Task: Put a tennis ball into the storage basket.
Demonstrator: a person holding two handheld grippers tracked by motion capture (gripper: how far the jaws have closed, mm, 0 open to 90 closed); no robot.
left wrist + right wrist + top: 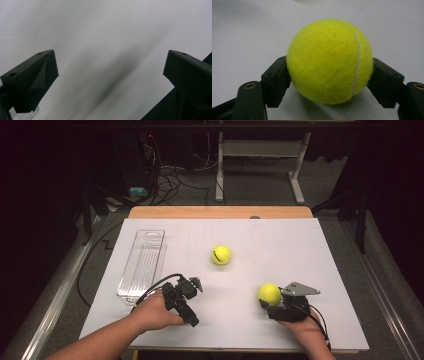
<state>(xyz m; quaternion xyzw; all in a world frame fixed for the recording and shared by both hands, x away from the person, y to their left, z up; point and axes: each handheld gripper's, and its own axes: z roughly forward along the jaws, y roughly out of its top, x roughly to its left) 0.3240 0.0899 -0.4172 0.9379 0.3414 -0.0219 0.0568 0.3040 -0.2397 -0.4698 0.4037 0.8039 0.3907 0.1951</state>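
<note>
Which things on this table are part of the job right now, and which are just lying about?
In the job:
- tennis ball gripped in the right claw
- second tennis ball
- clear plastic tray

Lying about:
- cables on the floor
- table frame behind

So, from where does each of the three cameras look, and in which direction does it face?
High view: above the person's side, facing forward and down on the table; both forearms, left tongs, right tongs.
Left gripper view: rides on the left tongs, facing bare table; jaws apart, nothing between.
Right gripper view: rides on the right tongs, facing the held tennis ball; both jaws press it.
Shared: high and right gripper views show that ball.
</note>
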